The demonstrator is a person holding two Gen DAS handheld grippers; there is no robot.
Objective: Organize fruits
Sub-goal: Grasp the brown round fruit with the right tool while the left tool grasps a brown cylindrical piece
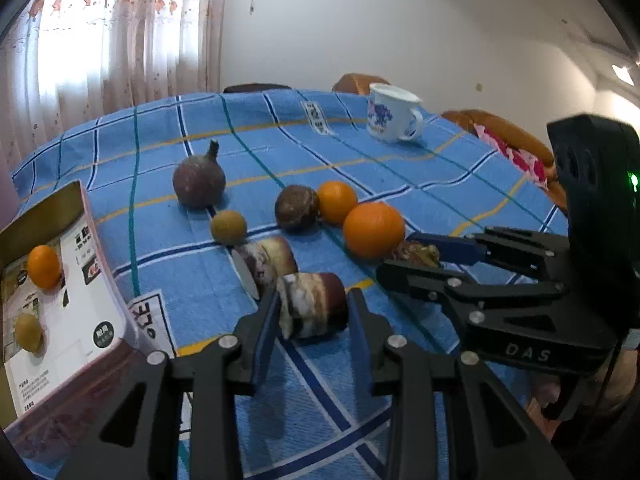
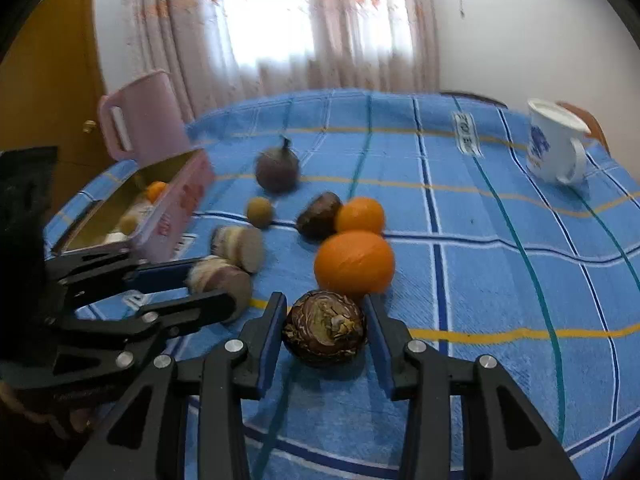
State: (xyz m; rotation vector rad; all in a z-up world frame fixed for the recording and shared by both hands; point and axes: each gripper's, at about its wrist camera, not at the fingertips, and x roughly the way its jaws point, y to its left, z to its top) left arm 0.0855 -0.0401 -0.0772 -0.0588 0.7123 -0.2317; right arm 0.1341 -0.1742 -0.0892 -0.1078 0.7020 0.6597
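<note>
A desk (image 1: 400,168) under a blue checked cloth holds scattered fruit. Taking the large orange (image 1: 374,230) as landmark: just in front of it, the right gripper (image 2: 326,338) has its fingers open around a round brown fruit (image 2: 325,334), possibly touching it; contact is unclear. Left of the orange, the left gripper (image 1: 313,316) stands open around a cut brown-and-cream fruit piece (image 1: 312,306), with a gap on each side. Behind the orange lie a smaller orange (image 1: 337,201) and a dark fruit (image 1: 297,206). Far left, an open tin (image 1: 102,264) holds two fruits.
</note>
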